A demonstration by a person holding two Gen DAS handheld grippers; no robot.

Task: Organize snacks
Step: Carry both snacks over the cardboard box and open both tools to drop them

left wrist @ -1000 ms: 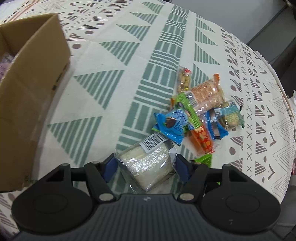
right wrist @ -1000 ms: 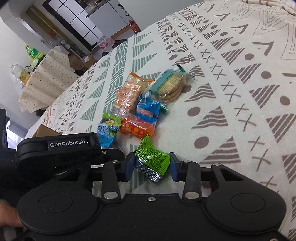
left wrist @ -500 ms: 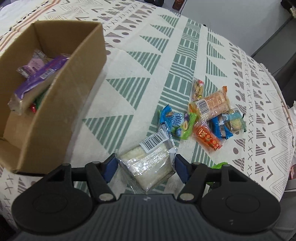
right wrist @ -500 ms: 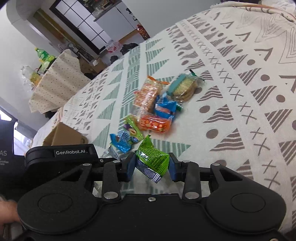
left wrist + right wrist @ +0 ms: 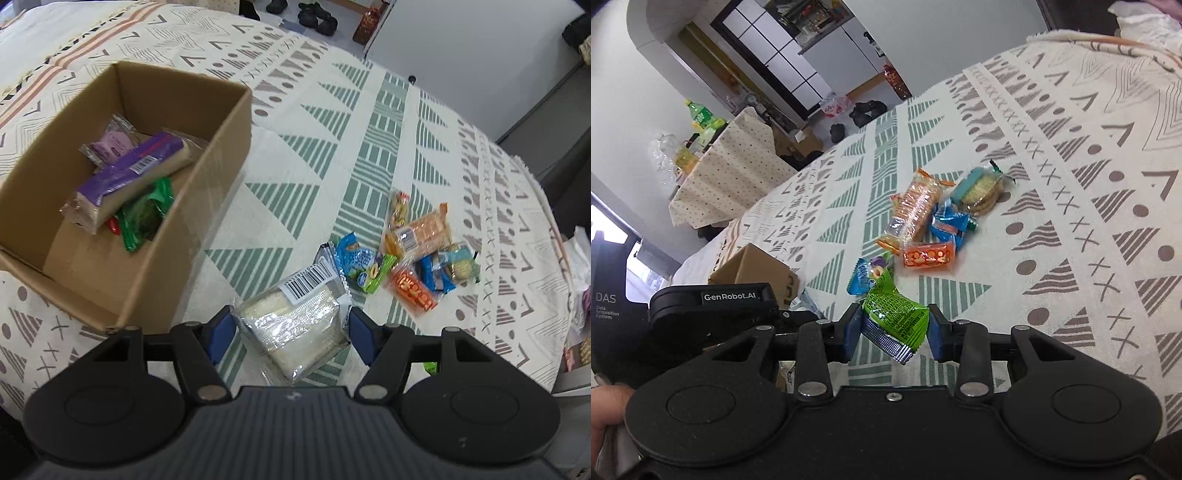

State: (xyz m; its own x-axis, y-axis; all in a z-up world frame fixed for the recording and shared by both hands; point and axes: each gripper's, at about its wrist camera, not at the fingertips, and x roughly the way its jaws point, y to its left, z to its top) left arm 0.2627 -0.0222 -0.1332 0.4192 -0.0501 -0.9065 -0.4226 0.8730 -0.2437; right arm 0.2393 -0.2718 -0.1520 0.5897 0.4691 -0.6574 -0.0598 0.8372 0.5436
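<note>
The left hand-held gripper [image 5: 291,330] is clamped on a clear-wrapped sandwich [image 5: 295,325] with a barcode label, held low in the centre of the left wrist view above the patterned cloth of the table [image 5: 332,122]. In the upper left of that frame sits an open cardboard box [image 5: 207,206], holding a purple-wrapped bar [image 5: 129,177], a pink packet [image 5: 110,142] and a green packet [image 5: 146,214]. To the right of centre, a loose pile of snacks [image 5: 410,258] lies on the cloth, well apart from the box: blue, orange and green wrappers touching and overlapping. The right hand-held gripper [image 5: 892,328] is clamped on a green pouch [image 5: 895,317] with a silver-blue crimped end, held in the lower middle of the right wrist view. Beyond it the same pile [image 5: 923,221] lies mid-frame, and the box [image 5: 753,269] shows at the left, partly hidden behind the other gripper's body.
</note>
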